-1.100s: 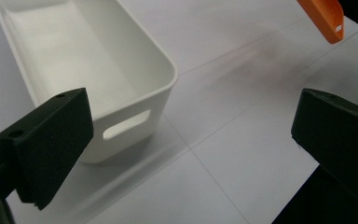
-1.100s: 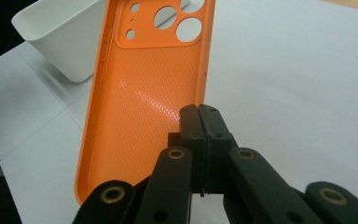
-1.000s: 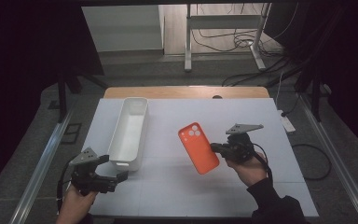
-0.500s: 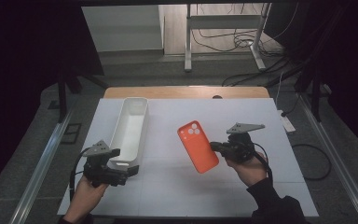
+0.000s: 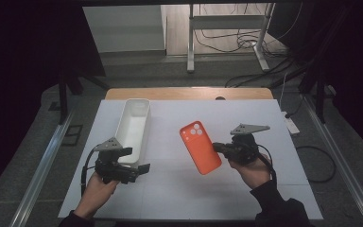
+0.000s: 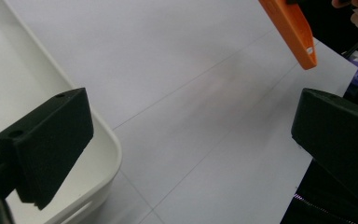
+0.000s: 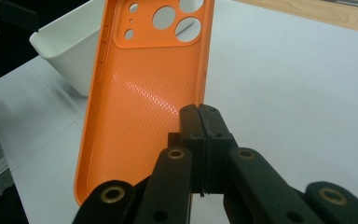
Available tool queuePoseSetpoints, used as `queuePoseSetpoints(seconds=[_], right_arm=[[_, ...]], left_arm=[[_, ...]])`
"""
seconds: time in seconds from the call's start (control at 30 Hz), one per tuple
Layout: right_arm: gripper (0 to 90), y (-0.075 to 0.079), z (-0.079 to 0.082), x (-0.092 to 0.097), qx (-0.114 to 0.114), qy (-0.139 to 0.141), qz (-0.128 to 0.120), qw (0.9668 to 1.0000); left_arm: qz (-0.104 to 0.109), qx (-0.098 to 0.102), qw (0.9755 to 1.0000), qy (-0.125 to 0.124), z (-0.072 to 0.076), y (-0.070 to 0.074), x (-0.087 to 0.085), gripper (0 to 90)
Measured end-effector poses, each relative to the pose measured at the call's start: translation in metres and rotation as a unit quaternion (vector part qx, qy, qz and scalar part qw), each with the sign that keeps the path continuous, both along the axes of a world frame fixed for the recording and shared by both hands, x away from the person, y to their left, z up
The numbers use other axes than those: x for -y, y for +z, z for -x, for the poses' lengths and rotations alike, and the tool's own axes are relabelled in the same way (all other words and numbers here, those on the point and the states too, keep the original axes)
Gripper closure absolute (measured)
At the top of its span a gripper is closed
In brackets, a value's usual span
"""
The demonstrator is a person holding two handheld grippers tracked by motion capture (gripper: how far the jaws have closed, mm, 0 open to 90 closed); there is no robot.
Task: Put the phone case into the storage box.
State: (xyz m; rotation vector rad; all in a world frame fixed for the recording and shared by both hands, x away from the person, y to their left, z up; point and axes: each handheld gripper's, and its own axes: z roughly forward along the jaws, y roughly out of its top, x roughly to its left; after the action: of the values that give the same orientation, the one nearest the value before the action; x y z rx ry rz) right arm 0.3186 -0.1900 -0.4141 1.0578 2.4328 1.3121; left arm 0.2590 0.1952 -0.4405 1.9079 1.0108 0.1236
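An orange phone case (image 5: 200, 147) hangs tilted above the white sheet, camera holes toward the far side. My right gripper (image 5: 218, 148) is shut on its right edge. In the right gripper view the pads (image 7: 199, 112) pinch the rim of the case (image 7: 144, 93), whose textured inside faces the camera. My left gripper (image 5: 143, 169) stands open at the near end of the white tray (image 5: 133, 127), with nothing between its fingers. In the left gripper view the tray's corner (image 6: 107, 140) lies by the left jaw, and the case's lower end (image 6: 291, 28) shows at the top right.
A white sheet (image 5: 179, 189) covers the table, with a wooden strip (image 5: 189, 93) at its far edge. Metal rails (image 5: 42, 165) run along both sides. A white power strip (image 5: 291, 125) lies off the right edge. A stand (image 5: 227, 28) and cables are on the floor behind.
My left gripper has moved right and slightly away from the person, up to the tray's near end. The right gripper and the phone case have stayed still.
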Motion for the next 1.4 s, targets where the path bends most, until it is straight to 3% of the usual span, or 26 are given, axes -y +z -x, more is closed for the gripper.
queuePoseSetpoints(seconds=[0.43,0.93,1.4], right_arm=[[88.9,0.003,0.002,-0.002,0.005,0.002,-0.007,1.0000],[89.0,0.006,0.004,-0.006,0.011,0.008,-0.012,0.9998],[89.0,0.006,0.007,-0.011,0.015,0.012,-0.013,0.9997]], left_arm=[[0.023,-0.009,0.9993,-0.027,-0.015,0.002,0.017,0.0],[0.057,-0.022,0.9966,-0.056,-0.032,0.006,0.036,0.0],[0.072,-0.038,0.9938,-0.075,-0.045,0.007,0.051,0.0]])
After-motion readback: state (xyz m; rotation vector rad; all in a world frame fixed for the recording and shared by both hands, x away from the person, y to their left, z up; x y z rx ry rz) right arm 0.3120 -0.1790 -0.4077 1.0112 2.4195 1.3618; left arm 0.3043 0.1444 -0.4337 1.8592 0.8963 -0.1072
